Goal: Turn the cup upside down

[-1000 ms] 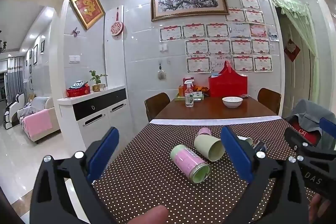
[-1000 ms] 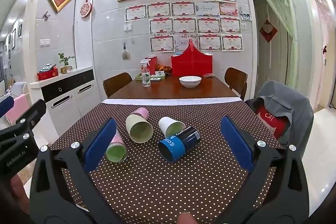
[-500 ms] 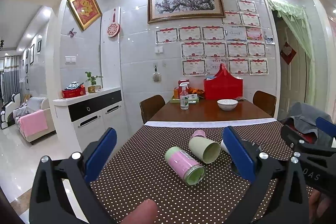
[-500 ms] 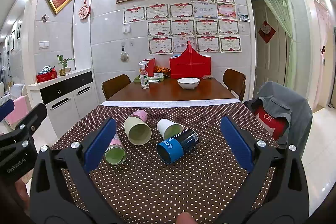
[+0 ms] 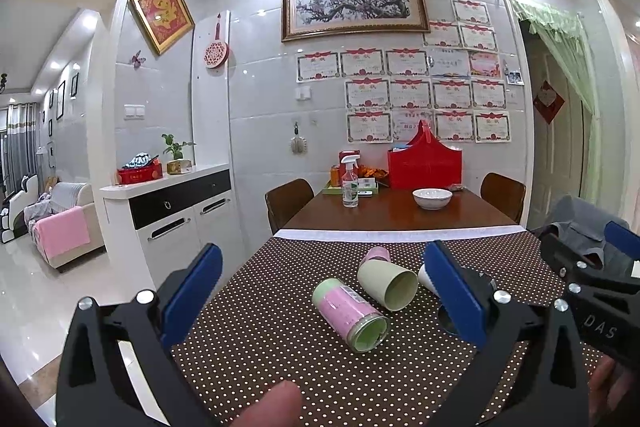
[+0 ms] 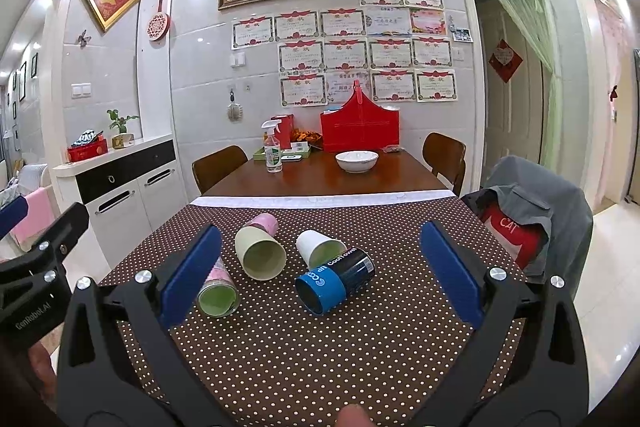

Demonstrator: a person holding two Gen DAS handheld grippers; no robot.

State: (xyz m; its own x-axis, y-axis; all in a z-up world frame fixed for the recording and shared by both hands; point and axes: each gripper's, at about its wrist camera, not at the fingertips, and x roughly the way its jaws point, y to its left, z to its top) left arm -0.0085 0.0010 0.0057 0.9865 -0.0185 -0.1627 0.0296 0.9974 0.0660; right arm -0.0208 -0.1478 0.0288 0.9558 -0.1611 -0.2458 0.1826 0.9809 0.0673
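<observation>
Several cups lie on their sides on the dotted brown tablecloth [image 6: 300, 359]. A pink-and-green cup [image 5: 350, 315] lies nearest my left gripper [image 5: 322, 297], which is open and empty above the cloth. Behind it lie a cream cup [image 5: 386, 285] and a small pink cup [image 5: 376, 254]. In the right wrist view a blue-and-black cup [image 6: 335, 281] lies between the fingers of my open, empty right gripper [image 6: 320, 269], farther off. A white cup [image 6: 318, 247], the cream cup [image 6: 260, 253] and the pink-and-green cup [image 6: 218, 293] lie around it.
The bare wooden table beyond holds a white bowl [image 6: 357, 161], a spray bottle [image 6: 273, 153] and a red basket [image 6: 360, 125]. Chairs stand at both sides; one on the right carries a grey jacket [image 6: 536, 211]. A white sideboard [image 5: 172, 211] stands left.
Both grippers have drifted slightly; the cups sit a little lower and nearer in both views. No cup has moved on the cloth. Both grippers stay open.
</observation>
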